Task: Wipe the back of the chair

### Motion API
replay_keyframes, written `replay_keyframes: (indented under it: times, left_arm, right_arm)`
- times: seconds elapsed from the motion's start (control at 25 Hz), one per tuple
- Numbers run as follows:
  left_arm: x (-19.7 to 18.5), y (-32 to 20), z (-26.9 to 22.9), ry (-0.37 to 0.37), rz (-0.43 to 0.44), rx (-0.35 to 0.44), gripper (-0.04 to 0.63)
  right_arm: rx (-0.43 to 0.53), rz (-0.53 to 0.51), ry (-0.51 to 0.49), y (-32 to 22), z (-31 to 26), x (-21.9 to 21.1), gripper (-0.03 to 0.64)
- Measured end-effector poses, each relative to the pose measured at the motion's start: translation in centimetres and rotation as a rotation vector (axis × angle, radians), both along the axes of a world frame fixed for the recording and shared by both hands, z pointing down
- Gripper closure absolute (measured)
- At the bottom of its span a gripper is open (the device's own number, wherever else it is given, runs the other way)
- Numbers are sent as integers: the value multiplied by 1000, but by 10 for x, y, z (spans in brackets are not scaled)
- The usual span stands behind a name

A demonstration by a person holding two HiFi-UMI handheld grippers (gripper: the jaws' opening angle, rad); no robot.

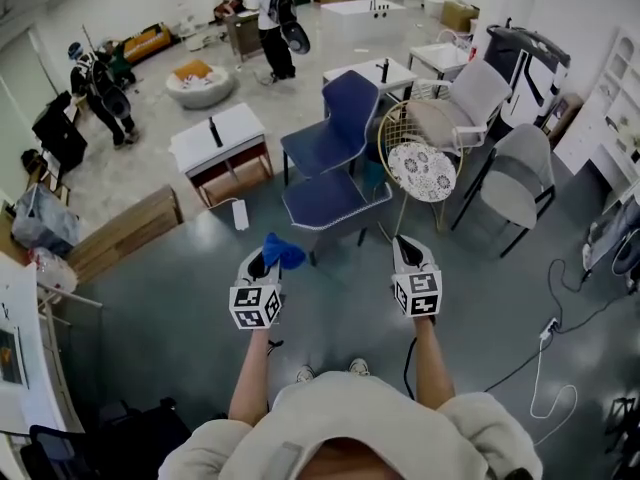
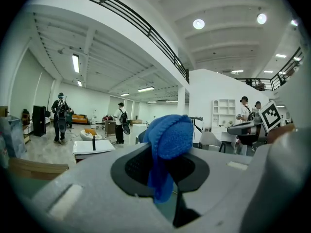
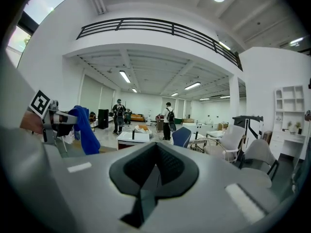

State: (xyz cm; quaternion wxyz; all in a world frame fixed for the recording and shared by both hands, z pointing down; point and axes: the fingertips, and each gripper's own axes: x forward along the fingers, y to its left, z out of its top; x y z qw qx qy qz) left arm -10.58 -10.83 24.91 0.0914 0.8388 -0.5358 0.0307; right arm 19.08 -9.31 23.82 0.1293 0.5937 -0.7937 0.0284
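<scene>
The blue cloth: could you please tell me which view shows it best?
The left gripper view: the blue cloth fills the centre, pinched in the left gripper. The head view shows it small at that gripper's tip; the right gripper view, hanging at far left.

From the head, steeply down over left gripper (image 1: 262, 260) and right gripper (image 1: 408, 248), blue chair (image 1: 348, 108) near ahead. From each gripper, low along its own jaws, level across the hall toward the furniture. Shared by all three: white table (image 1: 215, 133); by head and right gripper views, the blue chair too.
</scene>
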Motion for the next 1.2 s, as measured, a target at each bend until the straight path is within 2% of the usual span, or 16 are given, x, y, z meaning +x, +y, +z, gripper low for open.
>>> replay_keyframes:
  times: [0.92, 1.2]
  left_arm:
    - [2, 4, -17, 4, 4, 27, 528]
    - [1, 5, -17, 7, 5, 21, 528]
  right_arm:
    - [2, 11, -44, 1, -4, -9, 617]
    - [12, -2, -25, 3, -11, -15, 617]
